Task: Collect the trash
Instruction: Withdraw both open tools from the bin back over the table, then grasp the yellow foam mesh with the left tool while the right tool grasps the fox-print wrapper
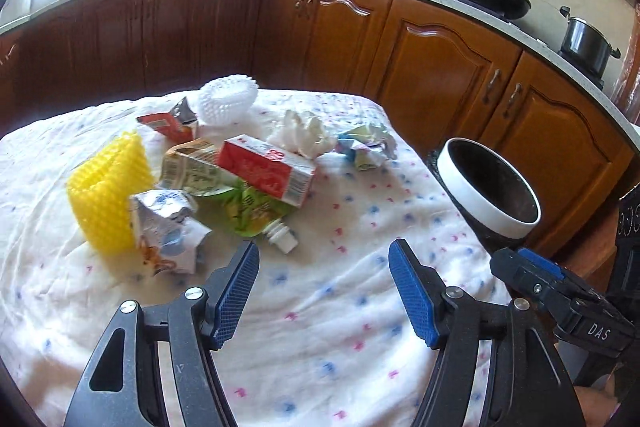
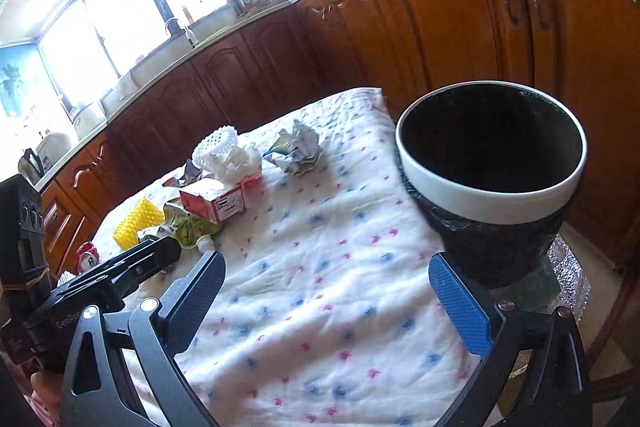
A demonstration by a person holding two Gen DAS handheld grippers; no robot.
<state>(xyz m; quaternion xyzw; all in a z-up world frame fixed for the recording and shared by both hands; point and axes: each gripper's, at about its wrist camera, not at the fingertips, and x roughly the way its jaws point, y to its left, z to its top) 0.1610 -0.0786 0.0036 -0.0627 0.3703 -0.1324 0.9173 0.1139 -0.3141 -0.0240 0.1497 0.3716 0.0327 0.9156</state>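
Trash heaped on the far left part of the cloth (image 1: pixel 320 307): red carton (image 1: pixel 266 169) across the middle, green pouch (image 1: pixel 248 207) under it with its cap end pointing toward the left gripper (image 1: pixel 322 291), crumpled wrapper (image 1: pixel 168 231) just beside a yellow foam net (image 1: pixel 106 191), white foam net (image 1: pixel 228 99) and tissue (image 1: pixel 304 135) farther back, another crumpled wrapper (image 1: pixel 366 145) off to the right. Left gripper spread wide, empty, low over the cloth, pouch cap just ahead of its left finger. Right gripper (image 2: pixel 334 299) likewise wide and empty, angled toward the bin (image 2: pixel 492 163) standing past the cloth's right edge. Bin open-topped, white-rimmed, dark inside; contents too dark to make out, possibly none.
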